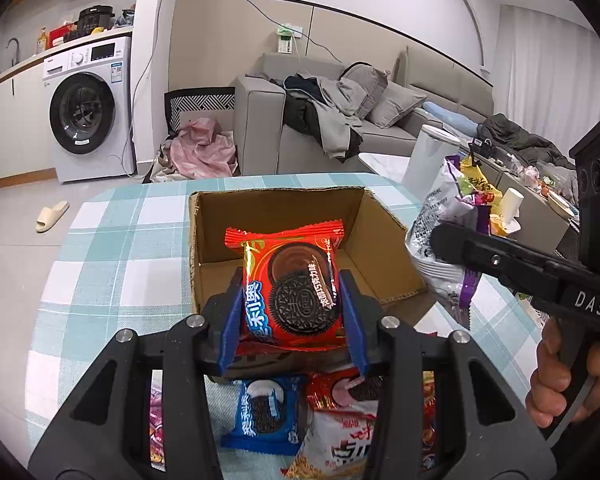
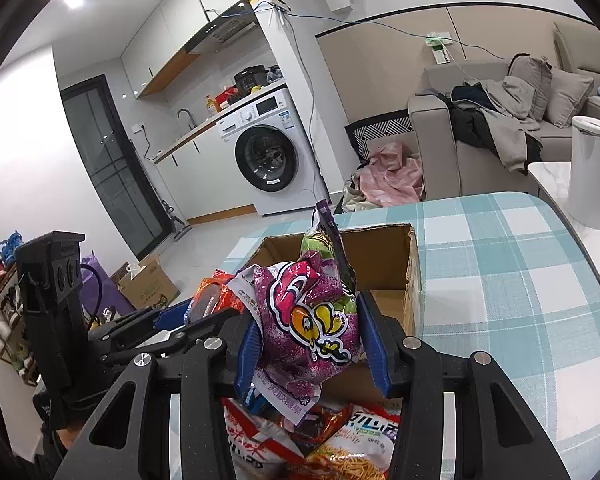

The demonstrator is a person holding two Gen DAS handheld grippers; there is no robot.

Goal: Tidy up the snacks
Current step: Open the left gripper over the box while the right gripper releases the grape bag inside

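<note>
Snack packets (image 1: 300,432) crowd checked tablecloth (image 1: 112,248); sofa (image 1: 324,120), washing machine (image 1: 88,112) behind.

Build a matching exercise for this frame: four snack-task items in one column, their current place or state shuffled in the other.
Items:
1. red Oreo pack
2. purple candy bag
3. cardboard box
4. blue Oreo pack

States:
A. open-topped, nothing visible inside
B. clamped in the left claw
C. lying in the snack pile on the checked cloth
D. clamped in the right claw

Pairs: 1-B, 2-D, 3-A, 4-C
</note>
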